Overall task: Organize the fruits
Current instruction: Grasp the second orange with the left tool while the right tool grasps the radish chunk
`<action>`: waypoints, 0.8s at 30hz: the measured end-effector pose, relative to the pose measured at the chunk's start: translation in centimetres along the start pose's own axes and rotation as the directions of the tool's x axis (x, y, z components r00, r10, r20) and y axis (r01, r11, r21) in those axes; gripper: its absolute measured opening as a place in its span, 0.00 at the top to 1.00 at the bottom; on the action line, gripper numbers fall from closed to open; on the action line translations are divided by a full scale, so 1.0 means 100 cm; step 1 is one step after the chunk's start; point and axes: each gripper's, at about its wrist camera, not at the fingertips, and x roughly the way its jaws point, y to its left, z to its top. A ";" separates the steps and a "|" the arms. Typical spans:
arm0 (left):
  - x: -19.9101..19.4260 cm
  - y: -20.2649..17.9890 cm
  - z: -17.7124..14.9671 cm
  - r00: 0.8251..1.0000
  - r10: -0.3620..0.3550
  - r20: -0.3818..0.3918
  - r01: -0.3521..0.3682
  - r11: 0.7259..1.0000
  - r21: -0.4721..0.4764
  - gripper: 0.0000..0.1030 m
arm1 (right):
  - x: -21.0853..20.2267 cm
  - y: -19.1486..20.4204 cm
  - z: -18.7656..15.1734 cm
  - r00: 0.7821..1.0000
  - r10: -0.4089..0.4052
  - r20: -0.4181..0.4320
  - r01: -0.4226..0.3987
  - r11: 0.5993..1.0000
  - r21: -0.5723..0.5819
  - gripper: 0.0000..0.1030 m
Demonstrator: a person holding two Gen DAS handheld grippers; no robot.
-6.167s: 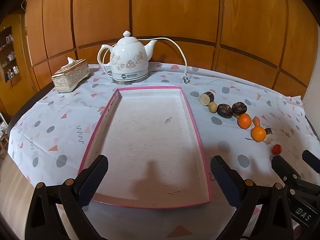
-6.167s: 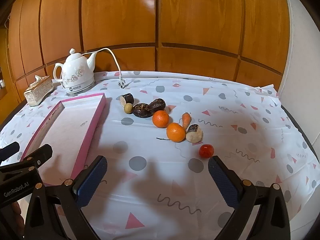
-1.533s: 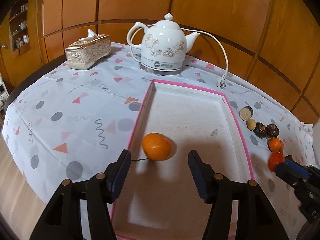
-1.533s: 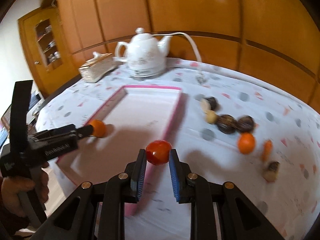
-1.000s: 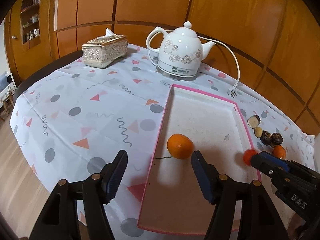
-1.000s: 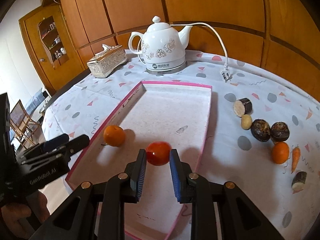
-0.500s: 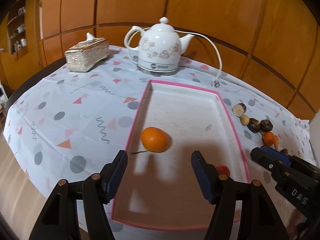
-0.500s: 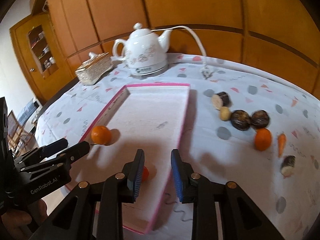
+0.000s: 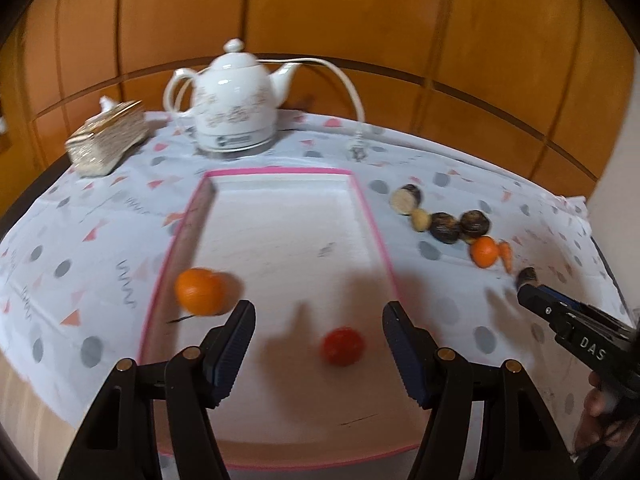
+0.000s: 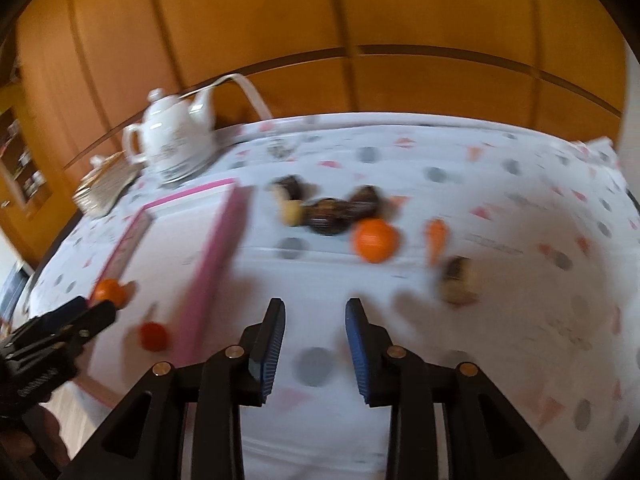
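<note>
Both grippers hang empty above the table, jaws spread. Left gripper point(image 9: 318, 344) points down the length of the pink-rimmed tray point(image 9: 376, 236), jaws wide apart over its near end, level and centred. Right gripper point(image 10: 315, 342) is tilted and aimed at the patterned tablecloth point(image 10: 500, 208) just right of the tray's right rim, jaws parted less widely; its view is blurred.

Inside the tray, an orange point(image 9: 200, 291) sits against the left rim, a thin stem pointing toward the near-left. A red tomato point(image 9: 342, 346) lies nearer, between the left gripper's fingers in view. On the cloth to the right, another orange point(image 10: 375, 239) lies beside a small carrot point(image 10: 436, 238), whose long axis runs away from the camera, narrow end nearer.
</note>
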 end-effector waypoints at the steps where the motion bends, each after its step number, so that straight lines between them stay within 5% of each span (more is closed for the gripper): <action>1: 0.001 -0.004 0.001 1.000 -0.010 -0.002 0.010 1.000 0.005 0.35 | -0.001 -0.011 -0.001 1.000 -0.016 -0.004 0.016 1.000 0.025 0.69; 10: 0.018 -0.052 0.013 0.995 -0.097 -0.033 0.100 0.991 0.091 0.35 | -0.005 -0.077 -0.011 0.992 -0.124 -0.031 0.127 0.981 0.146 0.68; 24: 0.064 -0.104 0.032 0.975 -0.195 -0.110 0.206 0.974 0.096 0.35 | 0.033 -0.089 0.016 0.989 -0.124 -0.075 0.134 0.981 0.144 0.63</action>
